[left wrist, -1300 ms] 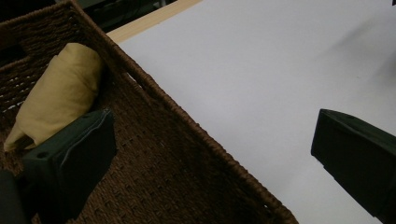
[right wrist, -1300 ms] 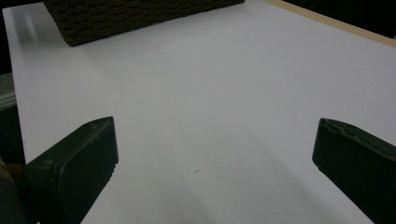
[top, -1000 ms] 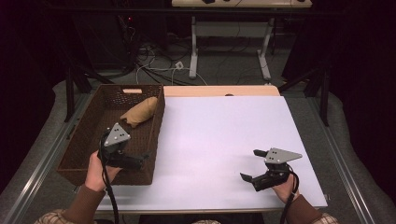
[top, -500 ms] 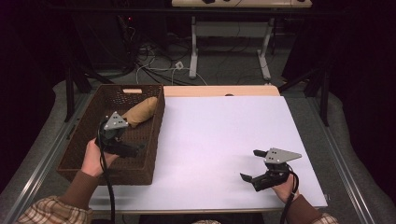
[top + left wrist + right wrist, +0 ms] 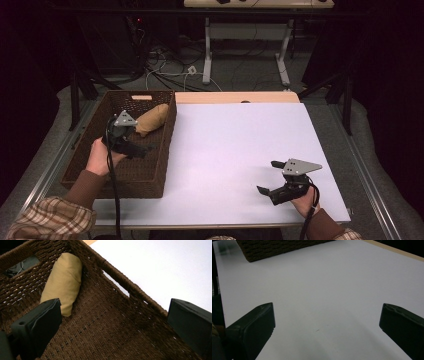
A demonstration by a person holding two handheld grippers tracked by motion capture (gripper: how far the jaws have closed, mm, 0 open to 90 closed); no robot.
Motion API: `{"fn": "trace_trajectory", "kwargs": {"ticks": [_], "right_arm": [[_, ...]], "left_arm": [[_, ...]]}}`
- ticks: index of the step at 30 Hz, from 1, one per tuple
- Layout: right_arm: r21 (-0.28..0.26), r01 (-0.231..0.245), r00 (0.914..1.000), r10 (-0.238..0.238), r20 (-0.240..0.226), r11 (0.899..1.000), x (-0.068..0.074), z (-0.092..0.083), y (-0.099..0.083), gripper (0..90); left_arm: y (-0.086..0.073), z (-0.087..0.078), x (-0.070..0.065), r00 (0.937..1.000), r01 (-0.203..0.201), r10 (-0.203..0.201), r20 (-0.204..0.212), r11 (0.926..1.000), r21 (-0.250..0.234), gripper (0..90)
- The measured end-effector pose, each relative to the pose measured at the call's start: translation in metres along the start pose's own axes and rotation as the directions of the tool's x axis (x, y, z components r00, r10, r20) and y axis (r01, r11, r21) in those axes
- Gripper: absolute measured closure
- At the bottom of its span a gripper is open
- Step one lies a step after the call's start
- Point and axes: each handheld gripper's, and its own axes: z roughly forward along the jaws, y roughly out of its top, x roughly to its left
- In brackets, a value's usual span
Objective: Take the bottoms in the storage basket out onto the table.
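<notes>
While the left gripper (image 5: 131, 144) hung wide open inside the woven basket (image 5: 165, 165) at the tabletop's left edge, the tan roll (image 5: 152, 119) lay in the basket's far corner. The right gripper (image 5: 270, 177) gaped over the near right corner.

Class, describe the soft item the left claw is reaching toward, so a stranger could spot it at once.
Find the dark woven basket at the left edge of the white table. In its far right corner lies a tan rolled cloth bundle, just ahead of the open left claw. It is the one pale, soft thing inside.
</notes>
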Motion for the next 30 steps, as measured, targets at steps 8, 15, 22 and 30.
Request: {"fn": "trace_trajectory", "kwargs": {"ticks": [8,15,22,30], "right_arm": [[0.002,0.001,1.0000,-0.001,0.001,1.000,0.000,0.000,0.000,0.0],[0.005,0.003,1.0000,-0.003,0.000,1.000,0.000,0.001,0.000,0.0],[0.007,0.005,1.0000,-0.005,0.000,1.000,0.000,0.001,0.000,0.0],[0.009,0.003,1.0000,-0.003,-0.001,1.000,0.000,0.001,0.000,0.0]], "left_arm": [[0.011,0.010,0.007,0.9997,-0.022,0.022,-0.008,0.9986,0.047,0.0],[0.020,0.018,0.014,0.9996,-0.024,0.025,-0.010,0.9967,0.077,0.0],[0.027,0.025,0.023,0.9992,-0.032,0.035,-0.021,0.9928,0.115,0.0],[0.038,0.031,0.035,0.9992,-0.022,0.026,-0.030,0.9918,0.126,0.0]]}}
